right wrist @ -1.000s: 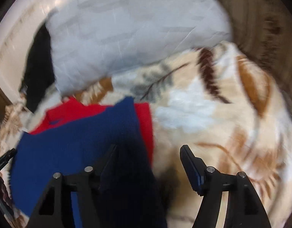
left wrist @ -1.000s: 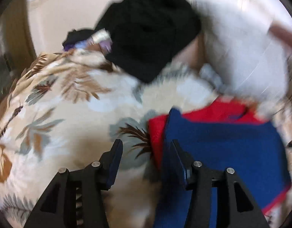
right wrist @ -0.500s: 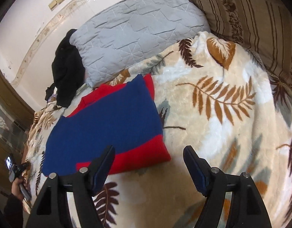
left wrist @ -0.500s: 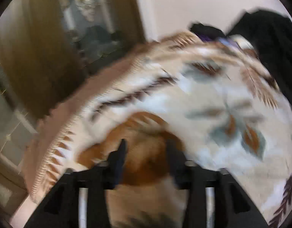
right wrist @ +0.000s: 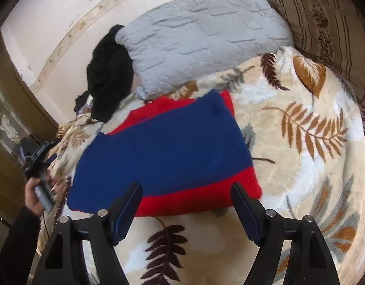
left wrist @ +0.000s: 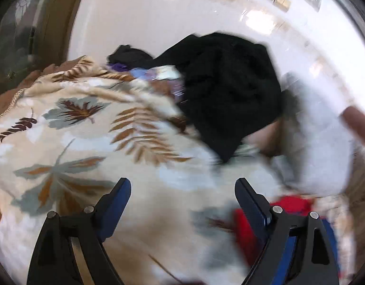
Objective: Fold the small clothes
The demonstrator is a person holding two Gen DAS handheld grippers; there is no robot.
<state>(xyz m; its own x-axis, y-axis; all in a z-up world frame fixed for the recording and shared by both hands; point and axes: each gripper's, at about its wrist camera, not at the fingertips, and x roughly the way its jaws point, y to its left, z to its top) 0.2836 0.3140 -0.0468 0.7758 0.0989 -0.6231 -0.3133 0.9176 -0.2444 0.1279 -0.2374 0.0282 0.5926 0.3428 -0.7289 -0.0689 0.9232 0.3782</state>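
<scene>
While both tongs hang free above the leaf-print blanket (right wrist: 301, 142), we judge a fold just finished or a pause between folds; the red and blue garment (right wrist: 168, 152) lies flat in a compact rectangle, blue panel on top, red showing along the near hem and at the far collar; it sits near the grey pillow (right wrist: 201, 40) and a black heap of cloth (right wrist: 108, 76).

Right gripper (right wrist: 186, 206): jaws spread, nothing between them; the garment's near red edge lies just beyond and between the fingertips, not touched.

Left gripper (left wrist: 182, 201): jaws opening, only blanket between them; picture blurred; the garment shows low on the right, behind the right-hand finger; contact we cannot tell.

Next move, as we read it: either take the near hem with both tongs and carry it over for another fold, or set the piece aside; pinching only the garment, not the plush blanket under it, is the care needed.
</scene>
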